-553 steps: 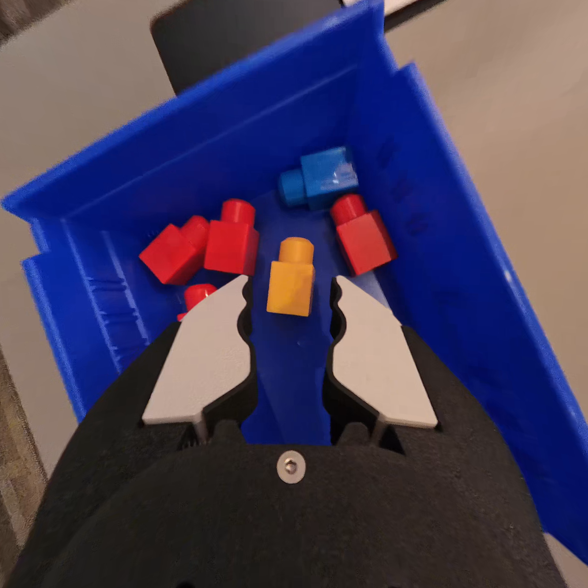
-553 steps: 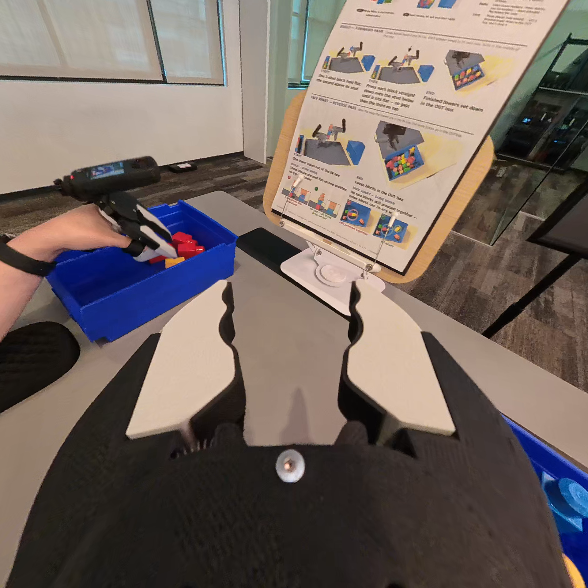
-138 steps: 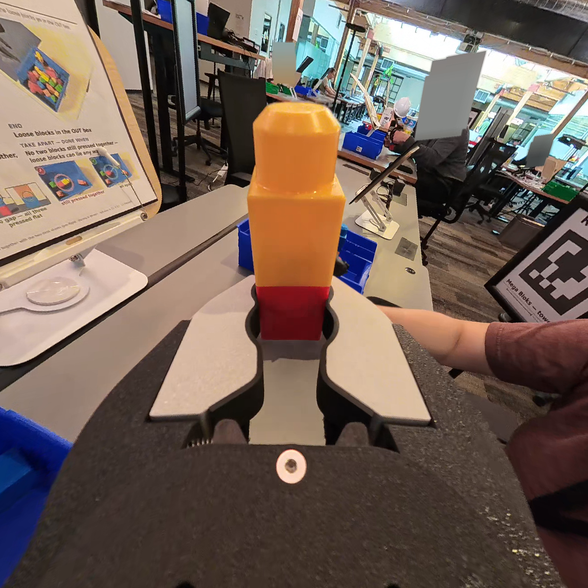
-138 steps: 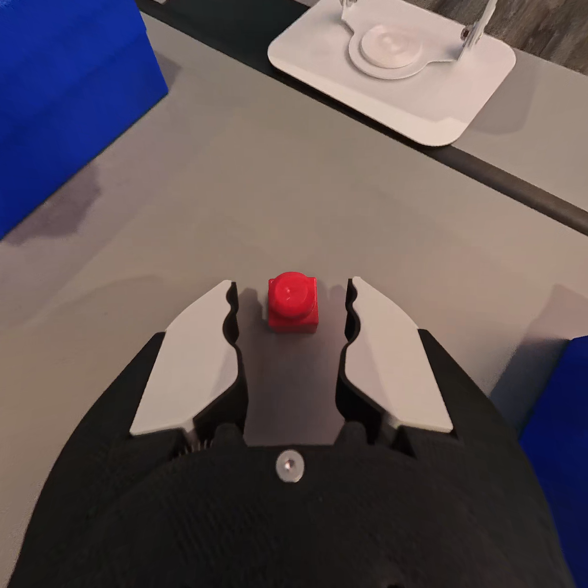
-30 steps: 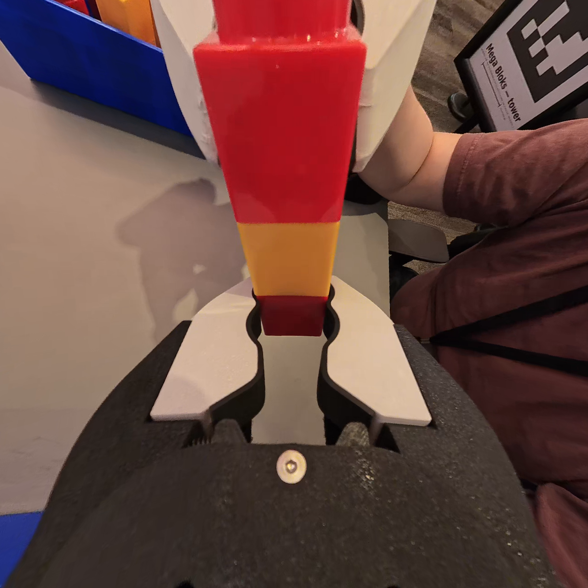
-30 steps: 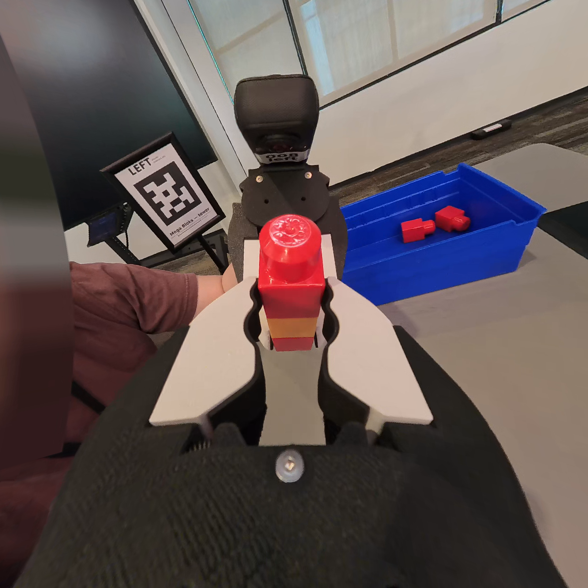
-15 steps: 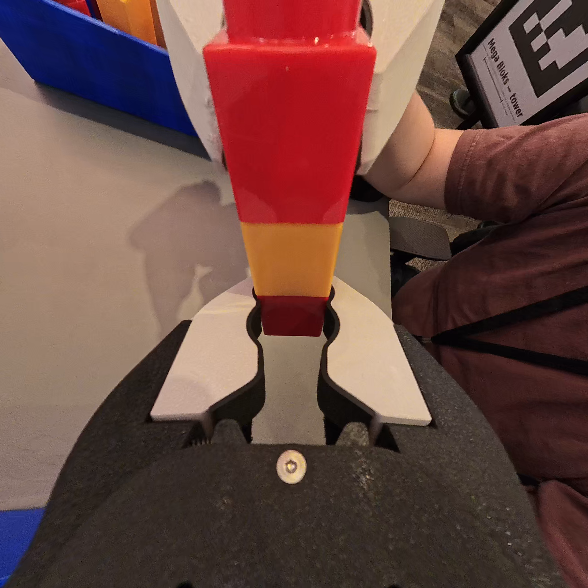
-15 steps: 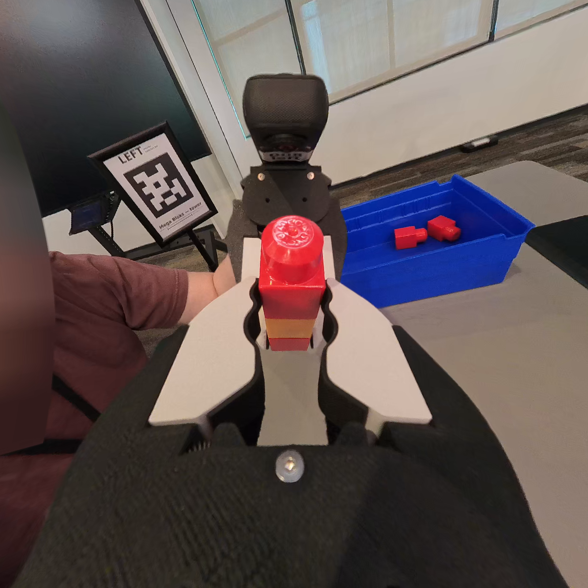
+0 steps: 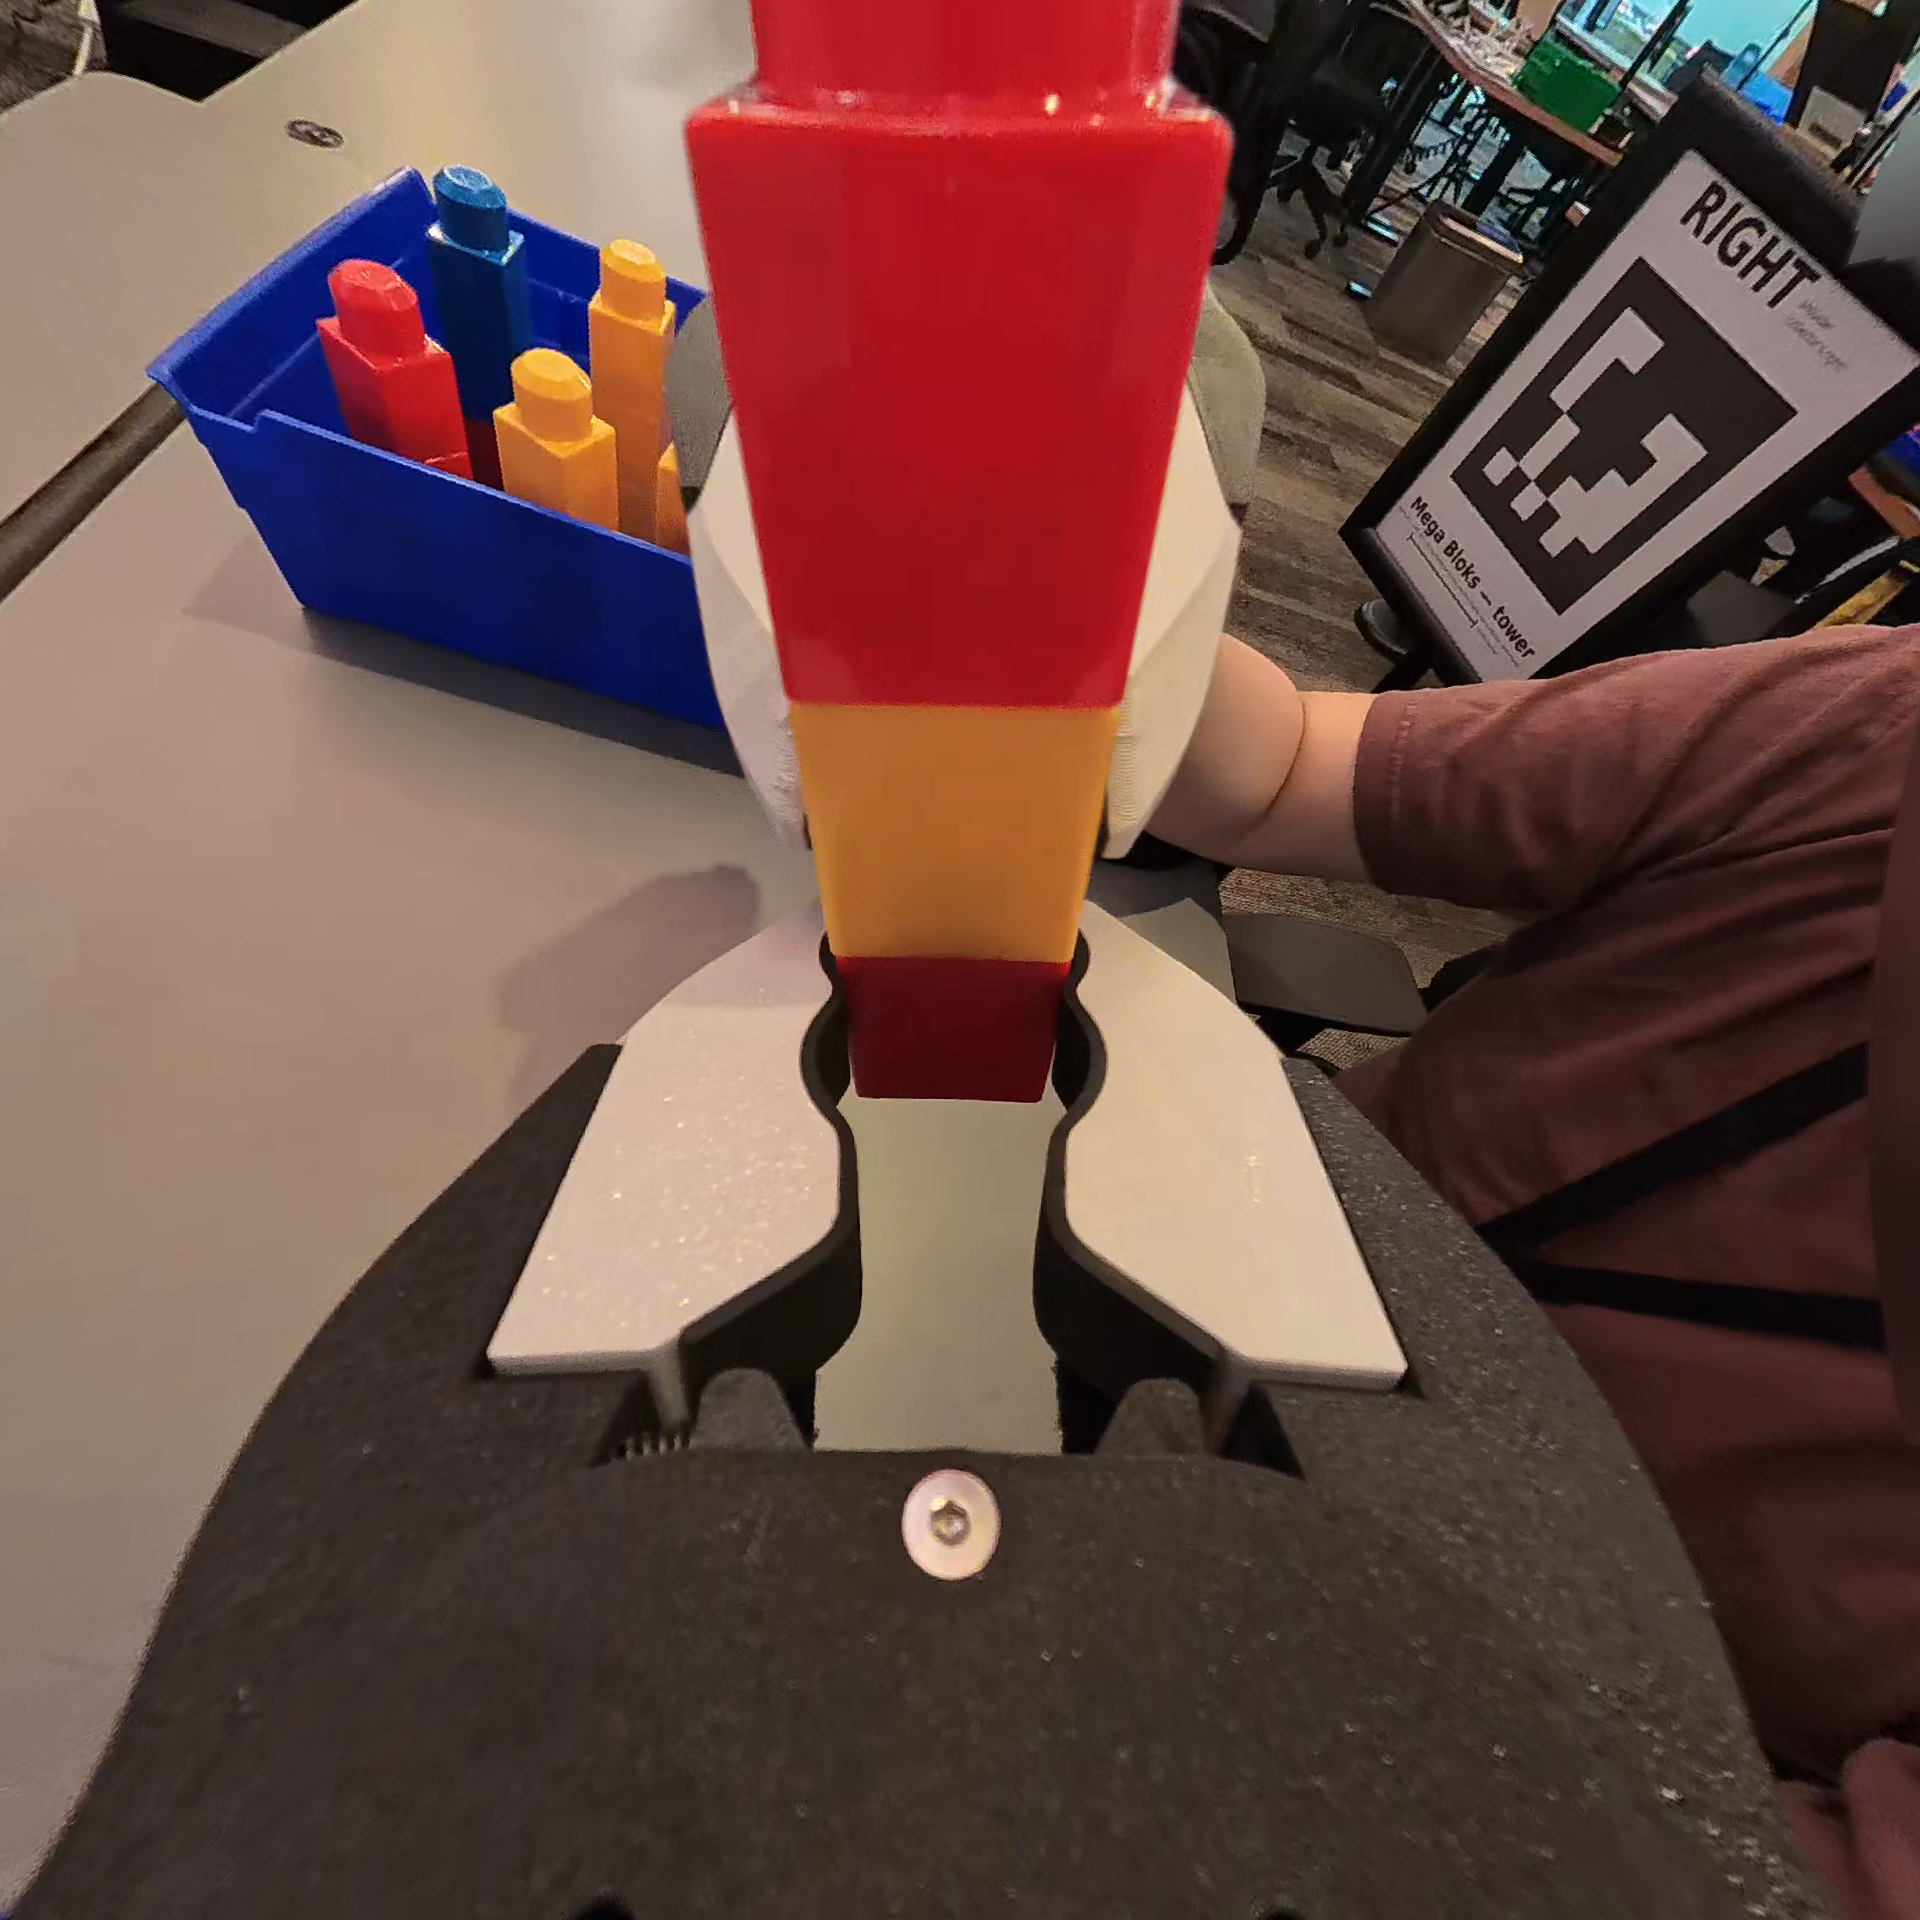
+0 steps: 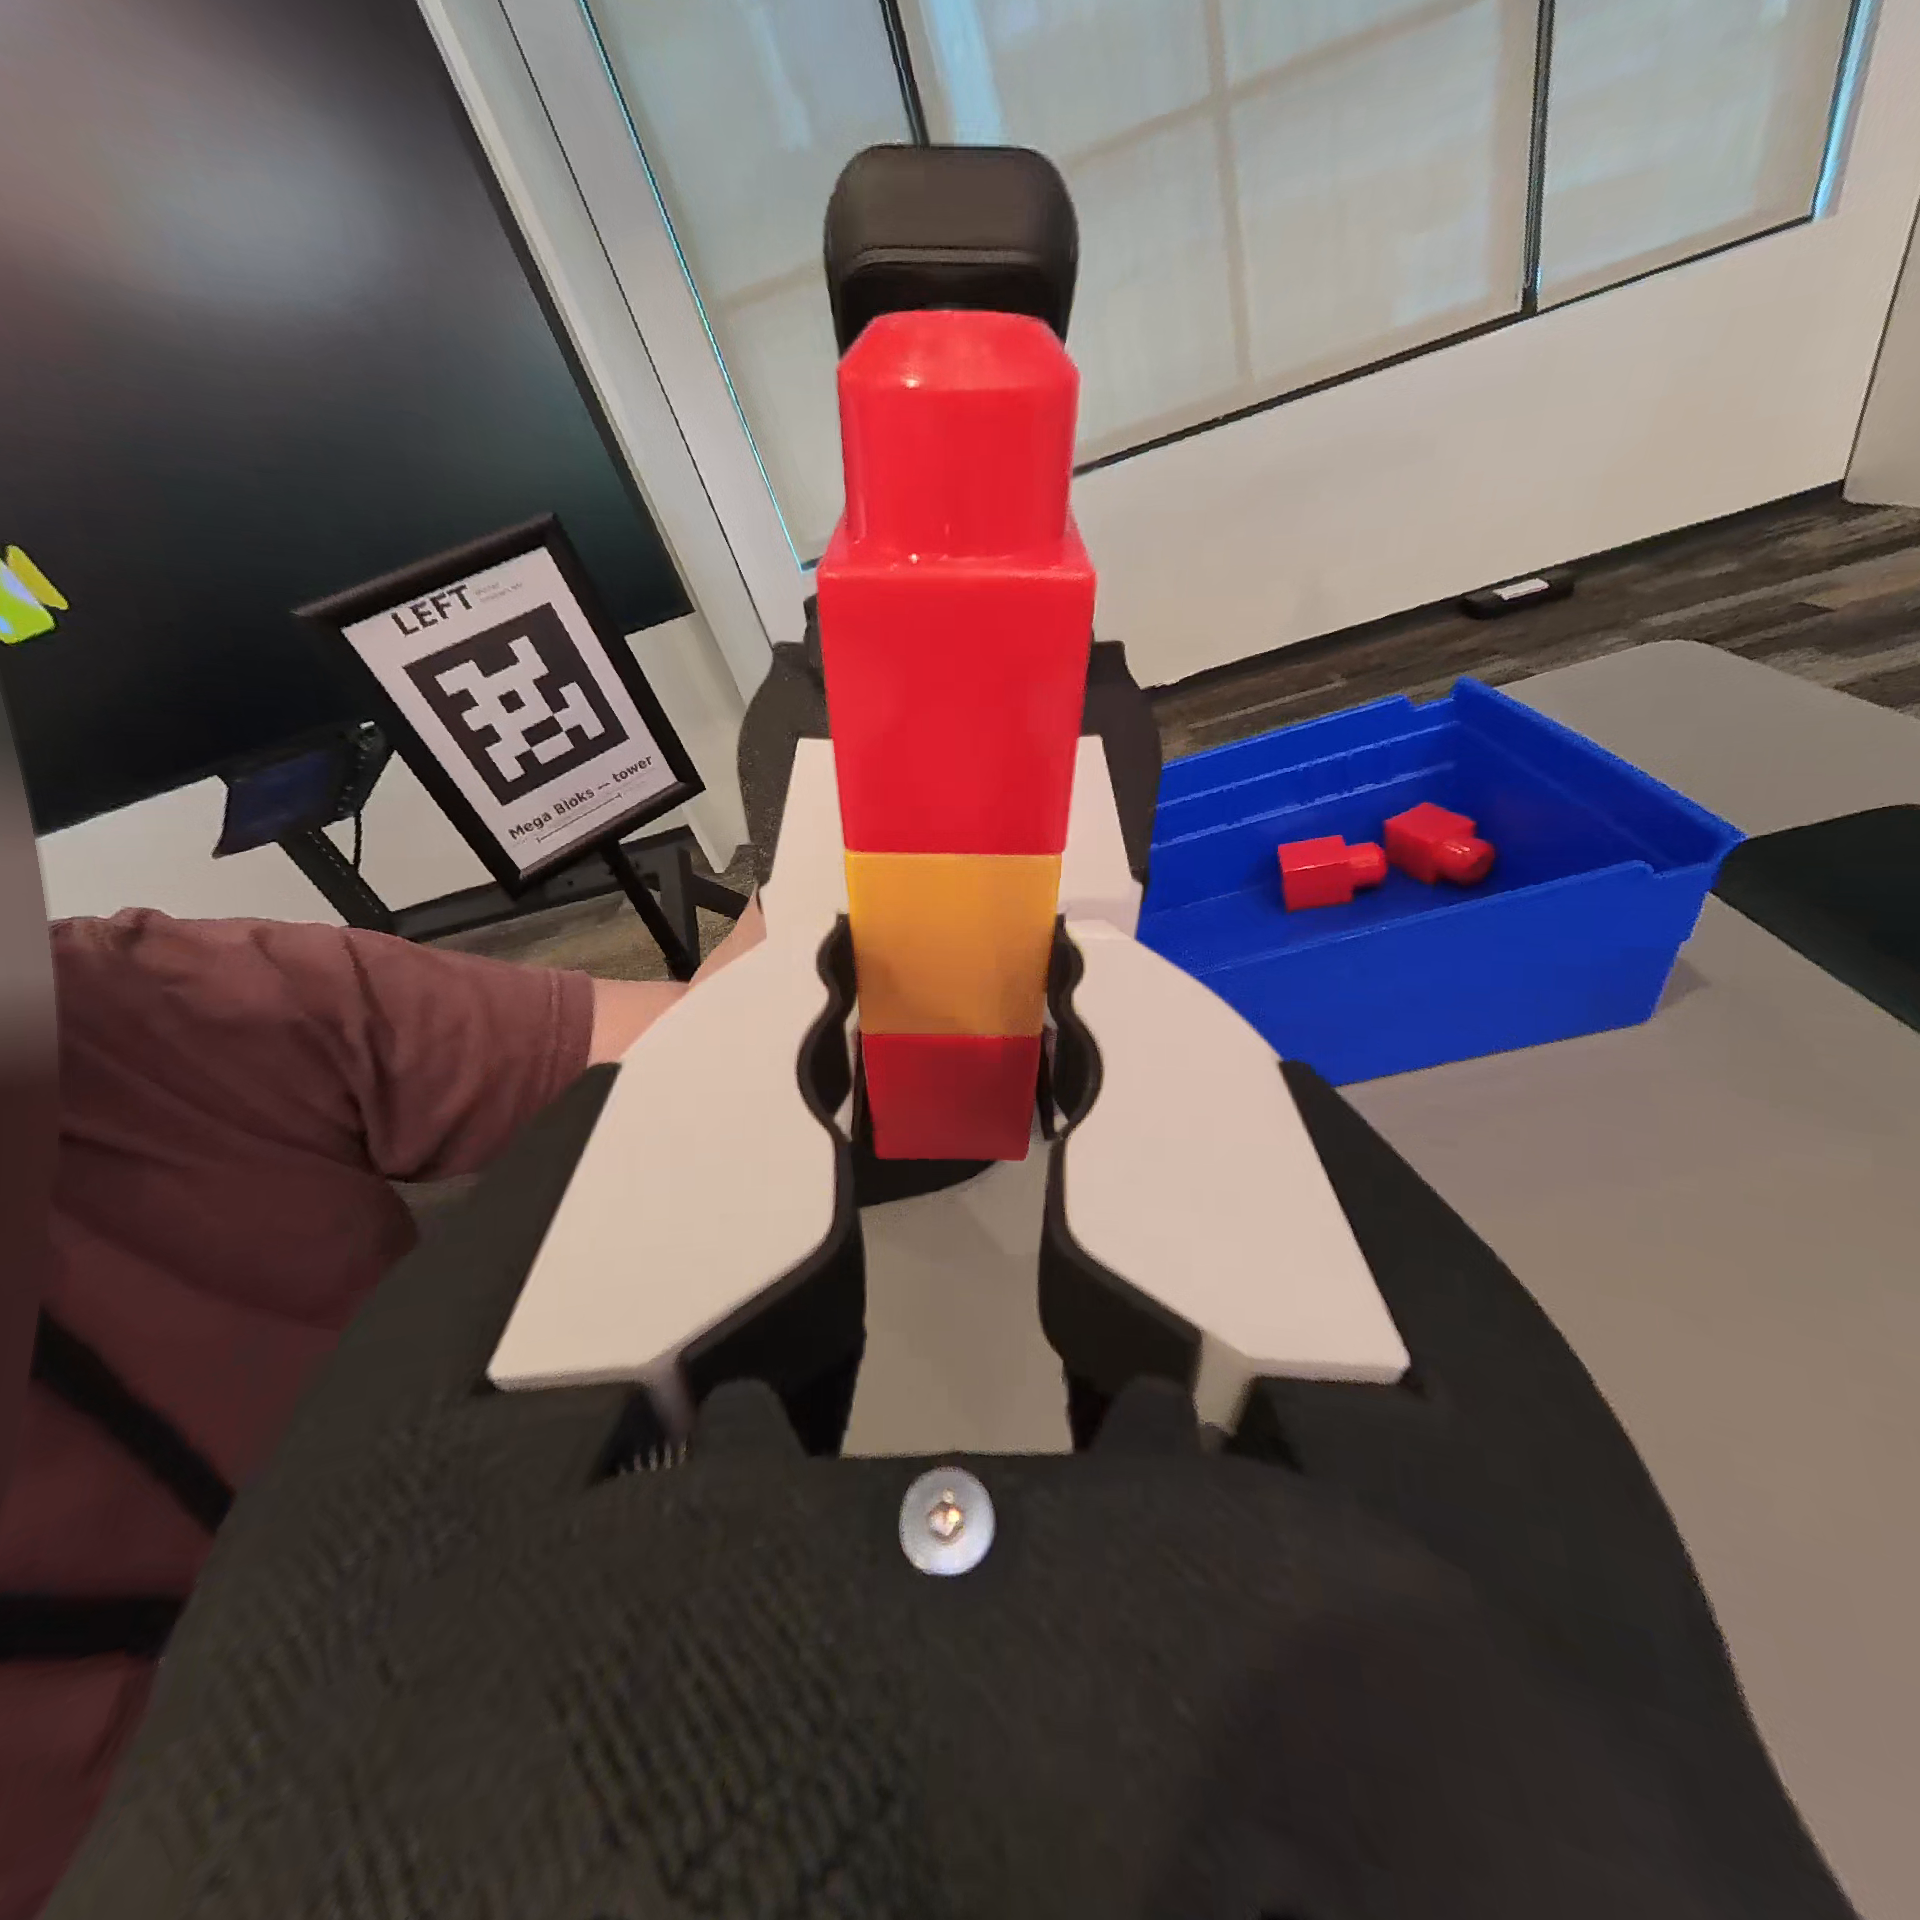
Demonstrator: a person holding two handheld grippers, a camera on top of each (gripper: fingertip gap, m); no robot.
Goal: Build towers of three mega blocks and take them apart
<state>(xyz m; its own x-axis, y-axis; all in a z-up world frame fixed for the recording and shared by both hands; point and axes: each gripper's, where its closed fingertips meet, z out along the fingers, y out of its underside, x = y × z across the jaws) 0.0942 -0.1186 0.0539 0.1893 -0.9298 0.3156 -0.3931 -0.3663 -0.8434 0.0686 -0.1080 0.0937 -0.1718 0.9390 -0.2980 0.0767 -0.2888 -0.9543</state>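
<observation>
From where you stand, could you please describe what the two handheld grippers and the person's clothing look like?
Both the left gripper and right gripper have textured black bodies, a silver screw at the centre, and pale grey fingers with wavy black inner edges. The person wears a maroon short sleeve.

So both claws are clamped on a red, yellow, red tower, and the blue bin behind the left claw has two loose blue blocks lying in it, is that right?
Not quite. The two loose blocks in that blue bin are red, not blue, as the right wrist view shows. The rest holds: both the left claw and the right claw grip the red, yellow, red tower.
</observation>
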